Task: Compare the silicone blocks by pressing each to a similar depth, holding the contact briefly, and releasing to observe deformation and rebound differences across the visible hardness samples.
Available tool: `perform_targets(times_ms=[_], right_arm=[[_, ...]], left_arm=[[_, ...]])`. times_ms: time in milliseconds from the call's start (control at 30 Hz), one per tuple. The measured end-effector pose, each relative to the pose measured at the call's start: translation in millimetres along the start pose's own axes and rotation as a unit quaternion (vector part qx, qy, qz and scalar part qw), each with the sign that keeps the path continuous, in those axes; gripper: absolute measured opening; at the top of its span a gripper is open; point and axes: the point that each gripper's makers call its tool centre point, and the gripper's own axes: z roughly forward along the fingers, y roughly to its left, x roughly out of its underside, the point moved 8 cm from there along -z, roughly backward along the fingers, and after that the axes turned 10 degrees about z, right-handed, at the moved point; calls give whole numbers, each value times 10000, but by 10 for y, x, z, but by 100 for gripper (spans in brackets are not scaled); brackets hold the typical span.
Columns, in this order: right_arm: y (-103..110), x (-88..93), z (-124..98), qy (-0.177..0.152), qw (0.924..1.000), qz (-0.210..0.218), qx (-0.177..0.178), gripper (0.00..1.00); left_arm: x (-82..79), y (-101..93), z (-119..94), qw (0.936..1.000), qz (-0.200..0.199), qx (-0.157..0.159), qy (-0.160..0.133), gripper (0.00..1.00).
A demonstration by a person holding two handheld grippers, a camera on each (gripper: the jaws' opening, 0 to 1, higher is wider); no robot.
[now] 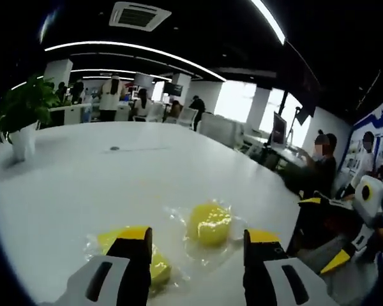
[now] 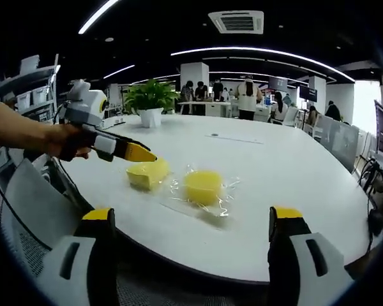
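Observation:
Two yellow silicone blocks lie on the white table [image 2: 281, 172]. The round block [image 2: 203, 186] [image 1: 209, 223] rests on crinkled clear film. The flatter block [image 2: 148, 173] [image 1: 156, 266] lies beside it, half hidden behind one jaw in the left gripper view. My left gripper [image 1: 198, 245] [image 2: 139, 153], held by a hand [image 2: 70, 141], is open, its yellow tips just above the flatter block's far edge; I cannot tell if they touch. My right gripper [image 2: 191, 220] [image 1: 323, 231] is open, held off the table's near edge, apart from both blocks.
A potted plant [image 2: 150, 99] [image 1: 25, 118] stands at the table's far side. A grey chair [image 2: 25, 197] sits by the table edge under the left hand. Several people stand at desks in the background, and one sits beside the table [image 1: 319, 162].

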Motion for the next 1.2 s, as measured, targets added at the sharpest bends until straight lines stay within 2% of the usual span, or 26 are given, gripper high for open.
perform_targets(times_ms=[100, 233, 300, 367, 467, 533, 567, 633, 733, 933, 1000, 1200], right_arm=[[4, 13, 4, 41, 10000, -59, -6, 94], [-7, 10, 8, 52, 10000, -32, -1, 93], [-8, 16, 12, 85, 9999, -55, 8, 93], [-9, 20, 12, 104, 9999, -64, 7, 92], [-12, 36, 16, 147, 9998, -123, 39, 92], [-8, 51, 23, 191, 9995, -238, 67, 91], [-9, 52, 23, 199, 9995, -244, 72, 91], [-9, 47, 23, 191, 9995, -251, 70, 91], [-12, 49, 31, 206, 9993, -307, 107, 90], [-13, 59, 40, 230, 9992, -306, 88, 89], [-15, 64, 46, 250, 9991, -329, 99, 89], [-6, 75, 51, 286, 9990, -338, 89, 89]], left_arm=[[-32, 43, 112, 9999, -123, -2, 6, 57], [-59, 93, 283, 9988, -494, -19, -23, 57], [-77, 97, 366, 9949, -994, -46, -161, 58], [-82, 117, 422, 9925, -1199, -82, -223, 58], [-22, 167, 528, 9920, -1243, -165, -123, 59], [36, 201, 581, 9901, -1390, -207, -42, 59], [69, 219, 607, 9870, -1594, -218, -31, 59], [63, 250, 636, 9879, -1532, -236, -77, 55], [18, 257, 693, 9882, -1519, -220, -37, 55], [-11, 282, 828, 9834, -1795, -269, -24, 54], [5, 307, 894, 9799, -1978, -268, 63, 54], [47, 306, 1017, 9795, -1959, -409, 242, 51]])
